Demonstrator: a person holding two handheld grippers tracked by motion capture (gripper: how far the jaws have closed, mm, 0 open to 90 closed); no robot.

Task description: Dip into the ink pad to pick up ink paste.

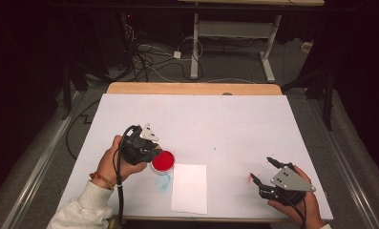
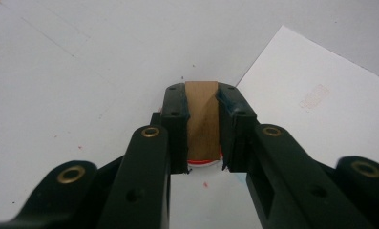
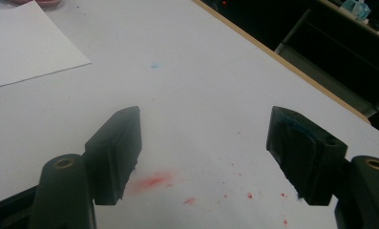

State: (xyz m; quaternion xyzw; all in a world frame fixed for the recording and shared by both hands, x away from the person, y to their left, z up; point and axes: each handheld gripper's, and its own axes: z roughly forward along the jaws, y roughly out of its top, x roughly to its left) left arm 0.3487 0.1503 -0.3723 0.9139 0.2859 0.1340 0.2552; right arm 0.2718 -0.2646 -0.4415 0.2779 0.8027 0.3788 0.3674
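The left tongs [image 1: 154,153] are squeezed tight on a small brown wooden block [image 2: 202,119], and in the left gripper view the block stands up straight between the two black jaws. Under the block there is a round red dish [image 1: 163,161], and you can see its red and white edge just below the wood. In the high view the left hand [image 1: 116,162] holds these tongs right over the red dish, near the front of the white tabletop [image 1: 235,119]. Just beside the dish, on its right, lies a white sheet of paper [image 1: 190,188], flat on the tabletop. A light blue smear [image 1: 163,181] sits below the dish, touching the left edge of the paper. The right tongs [image 1: 263,171] are far over on the other side, well apart from the dish and the paper. Their jaws are wide apart with nothing between them, and the right hand [image 1: 299,200] holds them low near the front right corner. In the right gripper view there is a red smudge [image 3: 151,182] on the tabletop between the jaws, with little red dots next to it. I cannot tell if the block touches the red dish or hangs a bit above it
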